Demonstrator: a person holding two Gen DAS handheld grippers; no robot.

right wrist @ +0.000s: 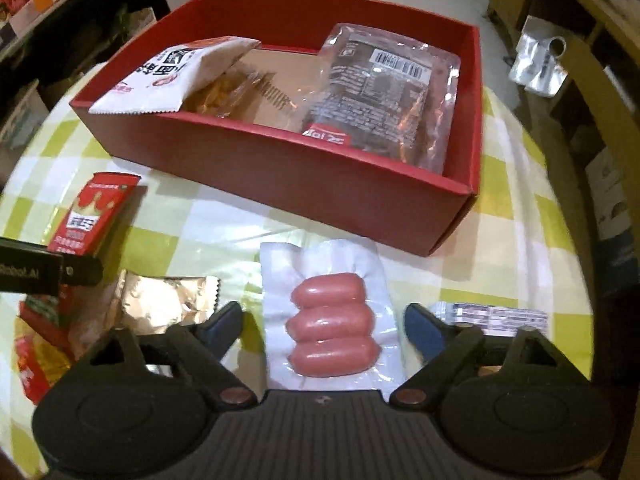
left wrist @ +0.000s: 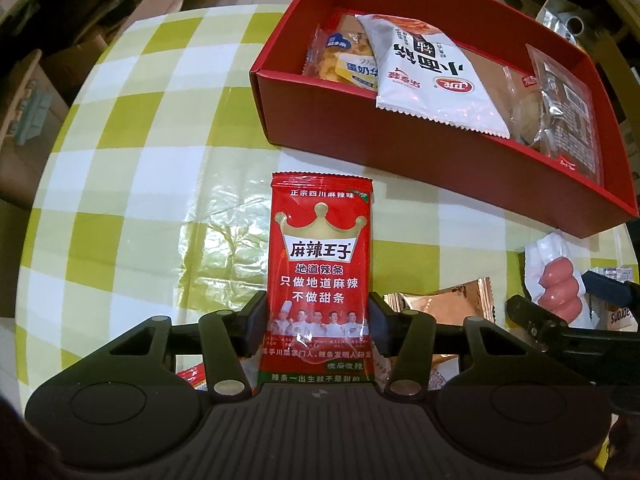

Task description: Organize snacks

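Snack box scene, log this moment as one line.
left gripper: shut on red spicy-strip packet | right gripper: open around sausage pack | red box: partly filled

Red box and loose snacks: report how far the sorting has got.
Done: the red box already holds a white packet and a clear pack. In hand: the left gripper clamps a red spicy-strip packet; the right gripper straddles the sausage pack. Left: the gold wrapper.

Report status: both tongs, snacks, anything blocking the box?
Left tongs shut on red spicy-strip packet. Right tongs open, straddling sausage pack on the table. Red box part-filled, path clear.
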